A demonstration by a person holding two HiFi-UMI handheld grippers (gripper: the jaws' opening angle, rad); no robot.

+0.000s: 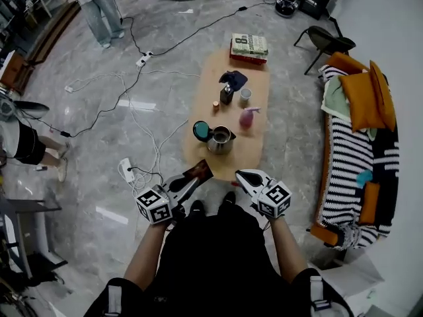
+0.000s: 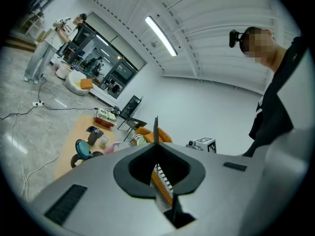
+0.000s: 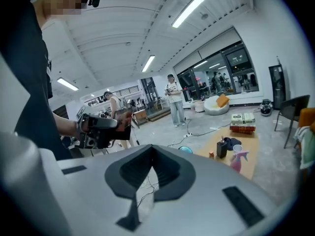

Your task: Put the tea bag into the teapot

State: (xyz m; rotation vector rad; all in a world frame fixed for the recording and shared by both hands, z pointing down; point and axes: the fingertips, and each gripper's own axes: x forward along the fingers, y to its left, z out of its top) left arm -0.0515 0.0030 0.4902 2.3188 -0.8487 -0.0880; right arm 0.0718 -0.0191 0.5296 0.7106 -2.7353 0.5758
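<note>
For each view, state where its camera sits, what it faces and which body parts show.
Head view: on the person's head, steeply down at the table and teapot; both forearms, left gripper holding a packet, right gripper.
Left gripper view: on that gripper, along its jaws towards the table; shows the torso.
Right gripper view: on that gripper, facing the left gripper and forearm.
Shared: the table, in all three.

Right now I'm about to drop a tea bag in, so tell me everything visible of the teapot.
The teapot looks like shiny steel, squat and round, standing upright near the close end of the oval wooden table. Its round teal lid stands open at its left, leaving the mouth uncovered. Only the table touches it.
</note>
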